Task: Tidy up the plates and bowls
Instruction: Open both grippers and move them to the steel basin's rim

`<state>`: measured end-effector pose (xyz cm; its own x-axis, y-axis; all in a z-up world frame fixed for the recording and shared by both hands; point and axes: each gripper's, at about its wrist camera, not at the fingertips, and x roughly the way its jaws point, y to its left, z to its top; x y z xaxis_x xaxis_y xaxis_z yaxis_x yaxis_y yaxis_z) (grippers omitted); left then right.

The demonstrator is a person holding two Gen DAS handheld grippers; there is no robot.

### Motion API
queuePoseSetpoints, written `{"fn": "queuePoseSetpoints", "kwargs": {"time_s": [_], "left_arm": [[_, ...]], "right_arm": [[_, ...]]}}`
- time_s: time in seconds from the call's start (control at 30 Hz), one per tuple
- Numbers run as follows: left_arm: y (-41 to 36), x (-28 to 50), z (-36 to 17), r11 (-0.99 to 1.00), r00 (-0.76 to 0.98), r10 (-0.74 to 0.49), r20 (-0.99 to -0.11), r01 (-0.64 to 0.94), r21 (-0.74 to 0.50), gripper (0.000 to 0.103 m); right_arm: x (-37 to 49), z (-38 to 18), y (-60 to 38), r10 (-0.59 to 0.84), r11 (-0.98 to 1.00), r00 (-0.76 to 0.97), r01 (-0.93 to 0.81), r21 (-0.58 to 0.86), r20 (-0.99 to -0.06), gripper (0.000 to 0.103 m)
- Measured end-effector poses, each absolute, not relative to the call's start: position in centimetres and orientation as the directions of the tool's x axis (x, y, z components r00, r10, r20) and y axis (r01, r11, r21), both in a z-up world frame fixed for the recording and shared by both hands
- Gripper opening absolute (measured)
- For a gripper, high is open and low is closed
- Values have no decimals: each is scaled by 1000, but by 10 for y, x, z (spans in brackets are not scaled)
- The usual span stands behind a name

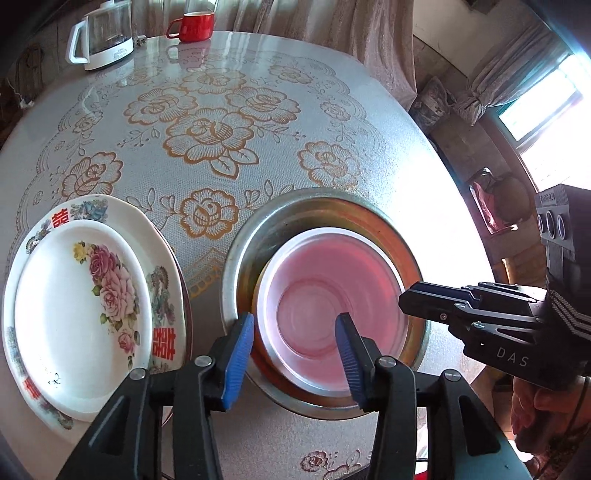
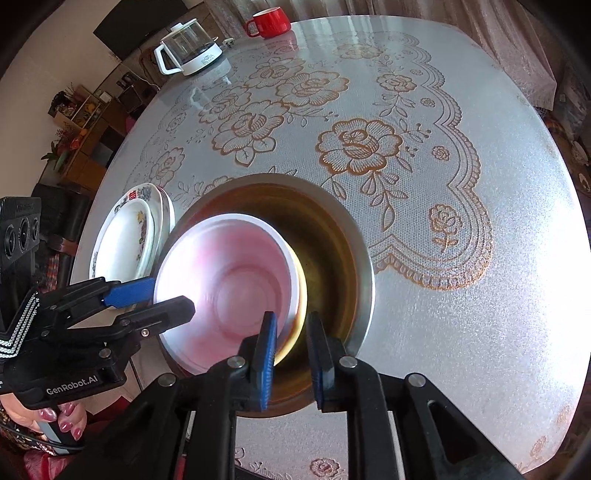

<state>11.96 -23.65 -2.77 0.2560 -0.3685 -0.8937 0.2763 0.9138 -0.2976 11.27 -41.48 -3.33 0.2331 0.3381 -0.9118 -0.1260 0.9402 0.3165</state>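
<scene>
Pink bowl [image 1: 332,295] seen nested in the steel basin [image 1: 317,210], directly beneath both tools. Left gripper [image 1: 293,354] held moderately wide: 1 blue pad outside the bowl's near rim, 1 inside, neither pressing. Right gripper [image 2: 292,358] kept to a narrow gap astride the bowl's rim, no press discernible. Noted to the left gripper's left, just beside the basin: 2 stacked floral plates [image 1: 74,295]. Spotted far ahead of its fingers: 1 red cup [image 1: 194,26] and 1 glass kettle [image 1: 105,37].
</scene>
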Motion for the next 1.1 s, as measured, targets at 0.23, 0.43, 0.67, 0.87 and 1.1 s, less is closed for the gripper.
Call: {"fn": "queuePoseSetpoints", "kwargs": {"time_s": [0.23, 0.43, 0.67, 0.87, 1.1], "left_arm": [[-216, 107, -26, 926, 281, -338, -898, 269, -265, 49], [-205, 96, -39, 913, 246, -376, -893, 261, -313, 49], [-212, 83, -35, 880, 216, -429, -877, 320, -352, 47], [-210, 80, -44, 891, 189, -405, -895, 303, -339, 47], [-222, 85, -47, 877, 203, -426, -882, 330, -348, 47]], "right_arm": [[114, -17, -433, 349, 937, 332, -105, 333, -877, 20], [126, -16, -458, 312, 946, 384, -40, 322, -869, 30], [140, -33, -470, 316, 943, 378, -23, 332, -870, 32], [150, -46, -469, 363, 927, 366, -50, 371, -857, 33], [161, -58, -455, 402, 915, 304, -105, 388, -864, 28]]}}
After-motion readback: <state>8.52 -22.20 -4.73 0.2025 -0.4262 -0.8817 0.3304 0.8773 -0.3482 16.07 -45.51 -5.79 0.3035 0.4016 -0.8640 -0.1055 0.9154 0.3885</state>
